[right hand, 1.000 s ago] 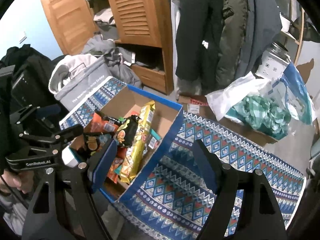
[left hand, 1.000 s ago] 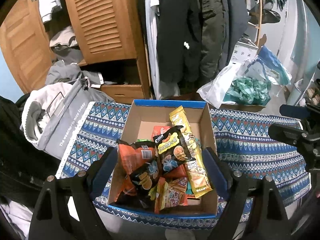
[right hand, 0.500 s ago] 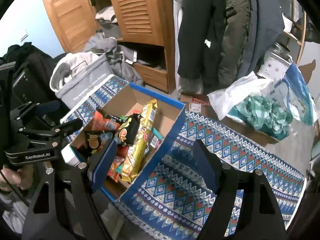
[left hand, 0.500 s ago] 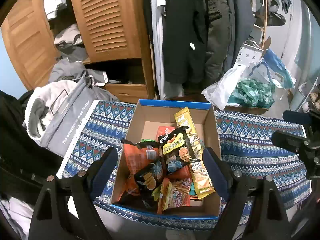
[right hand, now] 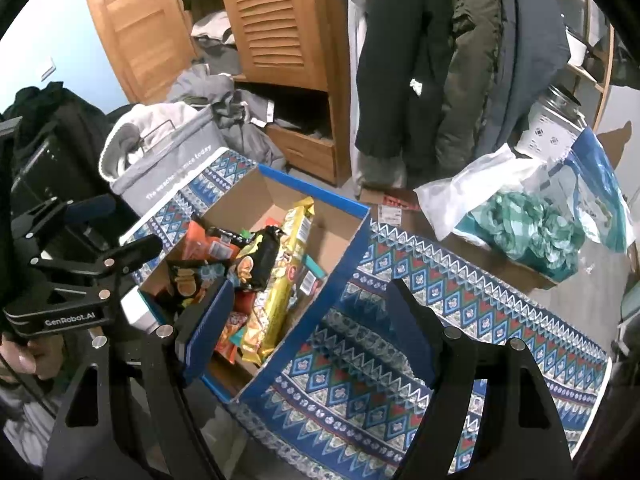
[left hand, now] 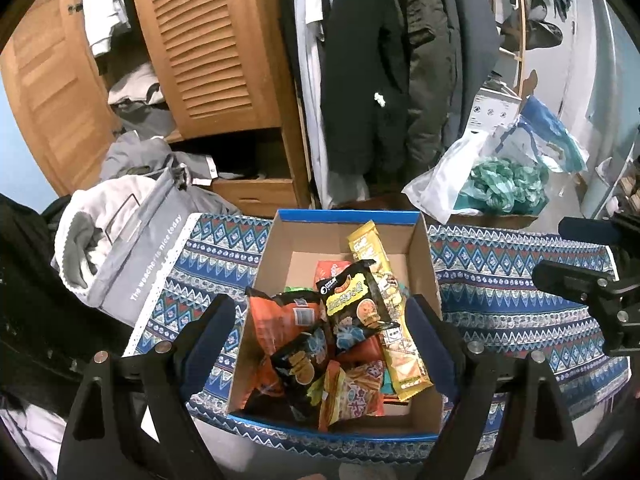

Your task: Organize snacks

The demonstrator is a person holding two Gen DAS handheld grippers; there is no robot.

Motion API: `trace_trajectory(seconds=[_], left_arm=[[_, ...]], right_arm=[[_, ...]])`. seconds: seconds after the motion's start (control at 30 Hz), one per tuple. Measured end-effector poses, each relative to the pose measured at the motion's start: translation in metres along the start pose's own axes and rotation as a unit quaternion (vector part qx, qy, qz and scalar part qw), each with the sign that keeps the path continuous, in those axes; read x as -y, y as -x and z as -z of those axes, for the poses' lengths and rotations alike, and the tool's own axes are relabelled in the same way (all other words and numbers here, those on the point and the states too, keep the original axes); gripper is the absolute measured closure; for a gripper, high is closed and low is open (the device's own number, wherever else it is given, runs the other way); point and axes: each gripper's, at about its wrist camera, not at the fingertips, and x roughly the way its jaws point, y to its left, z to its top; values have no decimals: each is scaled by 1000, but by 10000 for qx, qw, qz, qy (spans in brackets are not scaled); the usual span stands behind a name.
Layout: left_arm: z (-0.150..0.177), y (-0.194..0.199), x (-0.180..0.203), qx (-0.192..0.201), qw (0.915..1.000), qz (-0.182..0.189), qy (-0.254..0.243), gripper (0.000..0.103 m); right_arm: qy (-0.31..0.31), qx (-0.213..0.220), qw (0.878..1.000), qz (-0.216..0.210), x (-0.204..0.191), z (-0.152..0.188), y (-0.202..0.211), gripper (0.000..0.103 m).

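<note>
A cardboard box with a blue rim (left hand: 344, 216) stands on a patterned blue cloth (left hand: 512, 280) and holds several snack packs. Among them are a long yellow pack (left hand: 384, 304), a black pack (left hand: 352, 292) and an orange bag (left hand: 280, 320). My left gripper (left hand: 320, 320) is open and empty, held above the box's near end. My right gripper (right hand: 312, 304) is open and empty, above the box's right wall (right hand: 320, 304) and the cloth (right hand: 440, 320). The snacks also show in the right wrist view, with the yellow pack (right hand: 280, 280) on top.
A grey fabric basket of clothes (left hand: 132, 248) stands at the cloth's left edge. A white plastic bag with green stuff (left hand: 492, 188) lies behind the table on the right. A wooden wardrobe (left hand: 208, 40) and hanging coats (left hand: 384, 60) stand behind.
Both grippers have drifted slightly, so the box sits a little lower and more centred in the left view. Both stay open; no snack has moved.
</note>
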Motion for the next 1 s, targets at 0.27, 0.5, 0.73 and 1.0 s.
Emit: trace_trajectory(seconds=[0.27,0.5,0.73,1.0], left_arm=[[-1,0,0,-13,10000,42,31,15],[0,-2,0,-64,10000,31,9,15],[0,-1,2,-38,10000,19,-49,15],[1,-1,1,-68,10000,49,-25,15]], right_arm=[[5,1,10000,2,0,0,0,25],[-4,-30,10000,15,1,0,0,25],[15,-23,10000,16,3,0,1,25],[26,-23,10000,17,5,1,1,25]])
